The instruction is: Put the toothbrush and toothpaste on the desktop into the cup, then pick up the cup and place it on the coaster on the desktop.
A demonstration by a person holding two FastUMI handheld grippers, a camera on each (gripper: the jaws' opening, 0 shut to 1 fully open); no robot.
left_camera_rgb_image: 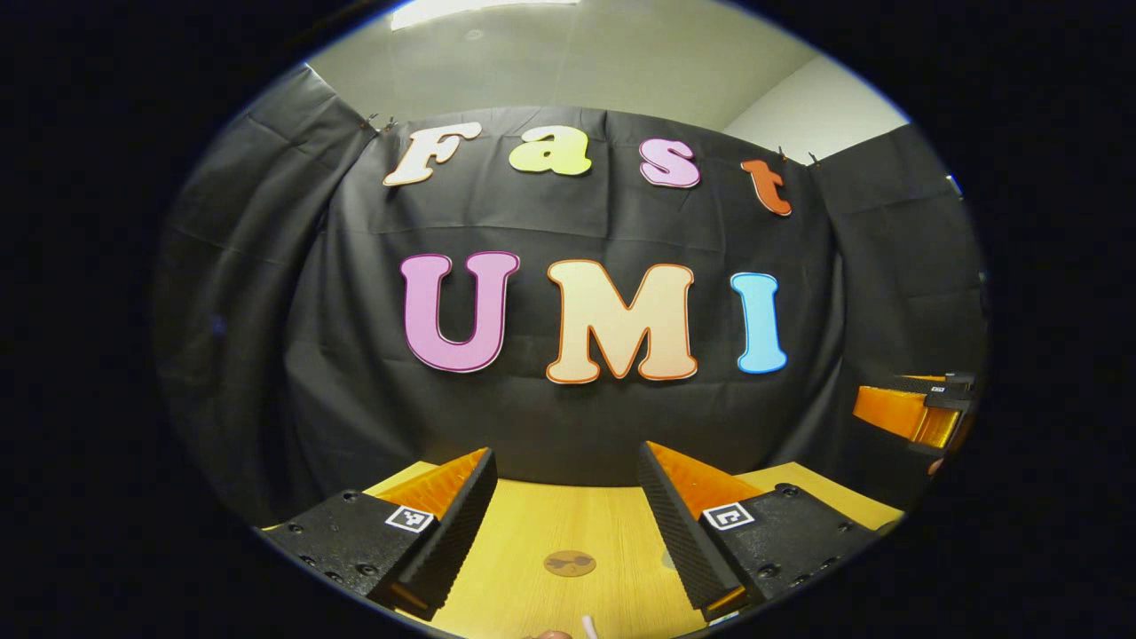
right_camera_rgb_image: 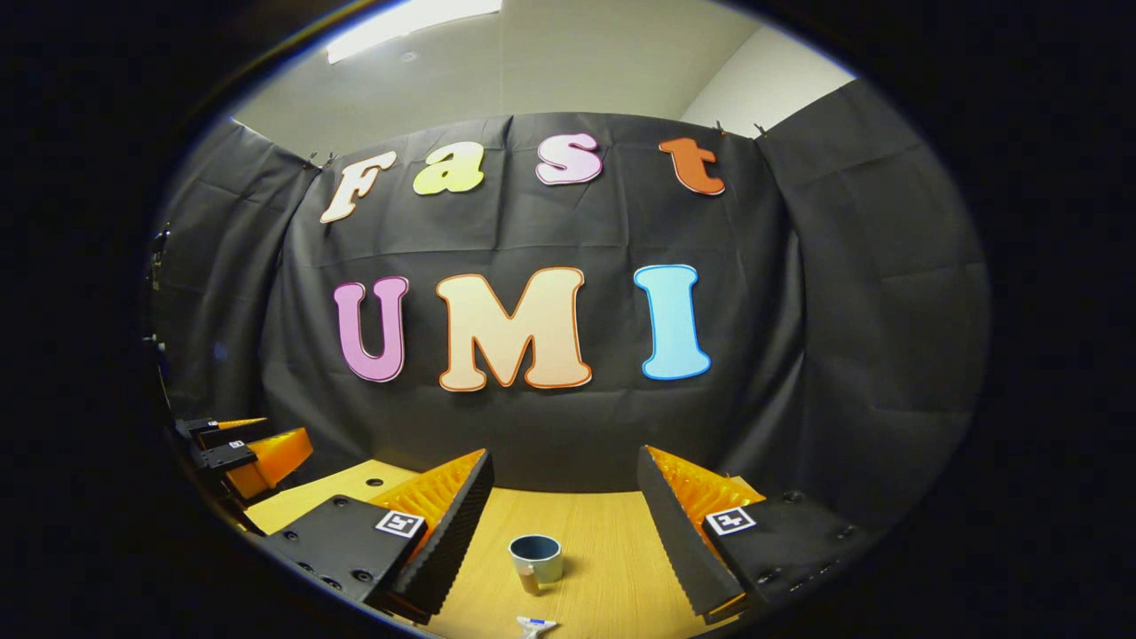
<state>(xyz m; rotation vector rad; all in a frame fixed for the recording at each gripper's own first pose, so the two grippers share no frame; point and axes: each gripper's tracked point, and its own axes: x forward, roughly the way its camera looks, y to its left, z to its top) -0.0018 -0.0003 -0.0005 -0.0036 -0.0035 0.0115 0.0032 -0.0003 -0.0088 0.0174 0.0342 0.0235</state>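
Note:
In the left gripper view my left gripper (left_camera_rgb_image: 565,519) is open above the wooden desktop (left_camera_rgb_image: 532,532), and a round brown coaster (left_camera_rgb_image: 569,563) lies on the wood between its fingers, farther off. A white tip (left_camera_rgb_image: 588,626) of something pokes up at the bottom edge. In the right gripper view my right gripper (right_camera_rgb_image: 564,524) is open, with a small blue-green cup (right_camera_rgb_image: 536,557) standing upright on the desktop (right_camera_rgb_image: 603,568) ahead between the fingers. A white and blue object (right_camera_rgb_image: 536,627), toothbrush or toothpaste I cannot tell, lies nearer at the bottom edge. Nothing is held.
The black cloth wall closes the back and both sides just behind the desktop. The other gripper (left_camera_rgb_image: 919,413) hangs at the right edge of the left gripper view, and the left one (right_camera_rgb_image: 244,448) at the left edge of the right gripper view.

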